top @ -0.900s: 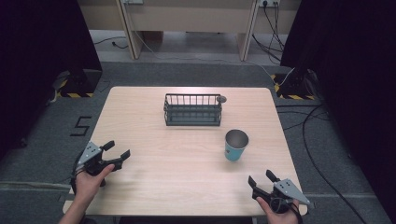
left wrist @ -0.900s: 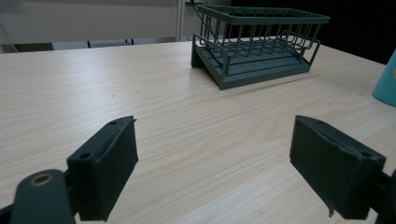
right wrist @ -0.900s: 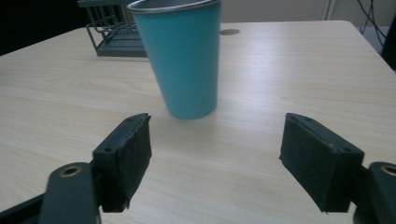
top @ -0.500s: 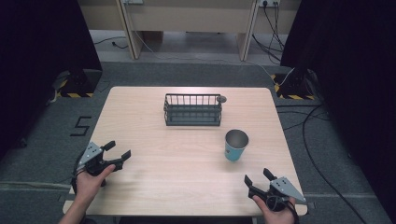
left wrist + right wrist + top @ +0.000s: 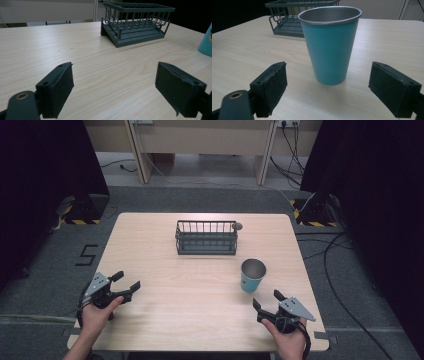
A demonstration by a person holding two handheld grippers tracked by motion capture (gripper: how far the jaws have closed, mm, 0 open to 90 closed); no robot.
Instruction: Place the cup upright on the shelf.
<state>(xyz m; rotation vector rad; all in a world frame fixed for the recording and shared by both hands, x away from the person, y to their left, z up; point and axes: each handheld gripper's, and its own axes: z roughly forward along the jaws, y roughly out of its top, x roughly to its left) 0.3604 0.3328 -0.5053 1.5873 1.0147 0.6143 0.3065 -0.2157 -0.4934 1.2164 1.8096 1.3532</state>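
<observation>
We hold the right gripper (image 5: 267, 303) low over the near right part of the counter (image 5: 200, 285), jaws spread wide and gripping nothing. The cup (image 5: 253, 275) stands upright on the counter just ahead of this gripper, apart from it. In the right gripper view, the cup (image 5: 330, 42) sits centred between the two black pads (image 5: 274, 88) but farther along the counter, so neither pad touches it. The cup is teal outside with a bare metal rim and metal inside. We see nothing in it from the high view.

We hold the left gripper (image 5: 126, 283) near the front left edge of the counter, well apart from the cup. Its jaws are also spread wide and grip nothing. In the left gripper view, bare wood lies between its pads (image 5: 58, 90), and the cup (image 5: 206, 40) shows at the far right edge.

The rack (image 5: 206, 237) is a dark wire basket with a solid base. It stands in the far middle of the counter, beyond the cup and to its left, not touching it. A small grey round object (image 5: 238, 226) sits at the rack's far right corner; we cannot tell what it is. In the right gripper view, the rack (image 5: 287, 22) shows behind the cup.

Each hand (image 5: 95, 312) grips its gripper from behind.
</observation>
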